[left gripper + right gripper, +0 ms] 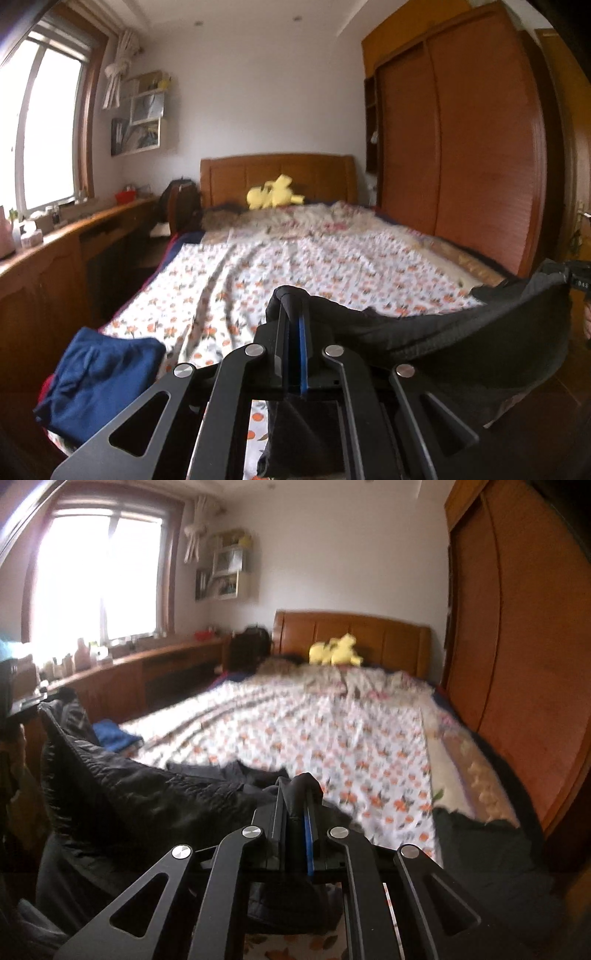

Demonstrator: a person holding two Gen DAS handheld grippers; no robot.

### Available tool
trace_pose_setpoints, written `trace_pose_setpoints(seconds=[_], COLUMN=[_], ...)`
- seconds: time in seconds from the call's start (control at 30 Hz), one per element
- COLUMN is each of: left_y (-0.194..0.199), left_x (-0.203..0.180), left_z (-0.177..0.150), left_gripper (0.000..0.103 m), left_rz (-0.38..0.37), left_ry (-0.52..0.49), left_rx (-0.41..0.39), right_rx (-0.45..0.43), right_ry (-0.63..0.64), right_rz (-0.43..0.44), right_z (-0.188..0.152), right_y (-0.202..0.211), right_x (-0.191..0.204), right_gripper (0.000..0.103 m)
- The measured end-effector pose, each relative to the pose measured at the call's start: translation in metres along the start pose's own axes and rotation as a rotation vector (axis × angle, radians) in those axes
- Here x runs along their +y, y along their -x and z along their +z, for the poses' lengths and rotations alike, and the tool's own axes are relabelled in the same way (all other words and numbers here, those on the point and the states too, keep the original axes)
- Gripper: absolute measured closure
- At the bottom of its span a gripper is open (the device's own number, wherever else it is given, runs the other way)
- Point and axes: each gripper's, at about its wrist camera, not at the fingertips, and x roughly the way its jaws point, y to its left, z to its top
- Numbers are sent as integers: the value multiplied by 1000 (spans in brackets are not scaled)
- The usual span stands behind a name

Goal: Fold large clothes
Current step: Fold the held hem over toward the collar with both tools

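Note:
A large black garment (461,332) hangs stretched between my two grippers above the foot of the bed. My left gripper (293,299) is shut on one edge of it; the cloth bunches over the fingertips and sags to the right towards the other gripper at the frame's right edge. In the right wrist view my right gripper (299,786) is shut on the black garment (140,797), which runs off to the left, quilted and wrinkled. Another dark part (480,849) lies at the lower right.
The bed (295,266) carries a white sheet with orange flowers. A folded blue garment (99,373) lies on its near left corner. A yellow plush toy (273,194) sits by the wooden headboard. A wooden desk (55,240) runs along the left, a wardrobe (461,147) along the right.

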Motion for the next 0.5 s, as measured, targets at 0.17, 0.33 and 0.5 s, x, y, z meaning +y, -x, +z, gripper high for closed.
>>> trace_pose_setpoints(seconds=[0.17,0.33,0.5], left_y=[-71,-119,-149], left_x=[20,33,46], left_z=[-22,-22,-10], left_gripper=[98,98,98], left_rz=[-21,-5,5], left_ry=[64,78,96], left_rx=[104,131,127], right_rx=[92,97,77], right_ry=[-46,-86,-159], right_rz=[40,21,-2], right_z=[-25,-16,5], right_y=[-64,-108,-149], right_x=[-13,-32,-57], right_gripper=[97,97,97])
